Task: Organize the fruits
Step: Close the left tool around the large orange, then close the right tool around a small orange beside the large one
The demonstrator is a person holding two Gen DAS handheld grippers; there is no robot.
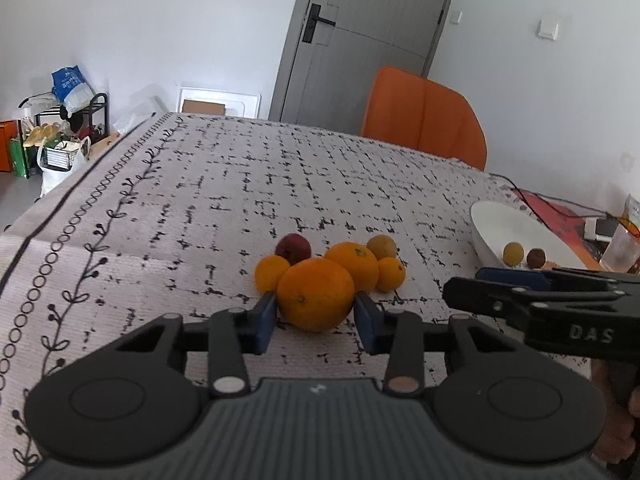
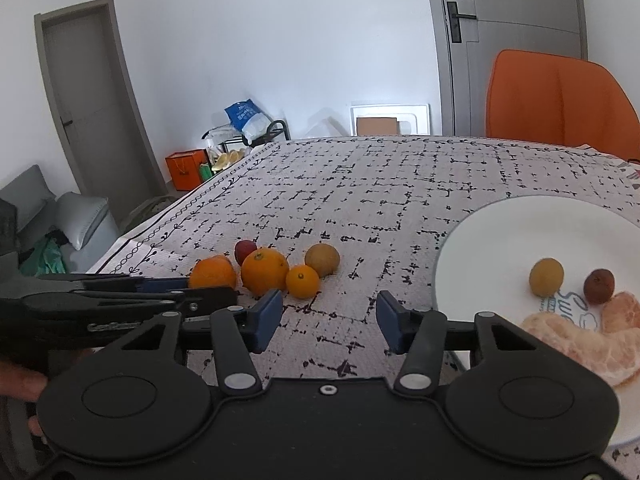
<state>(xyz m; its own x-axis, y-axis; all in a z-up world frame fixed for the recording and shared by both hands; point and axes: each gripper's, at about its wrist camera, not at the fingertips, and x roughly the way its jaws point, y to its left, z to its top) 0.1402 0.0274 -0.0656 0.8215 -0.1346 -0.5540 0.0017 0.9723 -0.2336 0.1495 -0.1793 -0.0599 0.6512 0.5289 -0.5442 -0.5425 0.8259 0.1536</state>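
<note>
Left tongs (image 1: 316, 316) angled down, clamping large orange (image 1: 316, 294), right tongs (image 2: 328, 316) part-open, empty, over tablecloth (image 2: 360, 208).

Orange chair (image 1: 426, 114), grey door (image 1: 360, 40), patterned tablecloth (image 1: 240, 184), perhaps shoe rack (image 1: 68, 120)

The pale letters "DAS" were read on the black body of the right gripper (image 1: 460, 288). Blue lettering beginning "Sw" was seen printed on the round white plate (image 2: 480, 240), partly hidden. Raised lettering on the left gripper's (image 2: 188, 284) body could not be made out.
</note>
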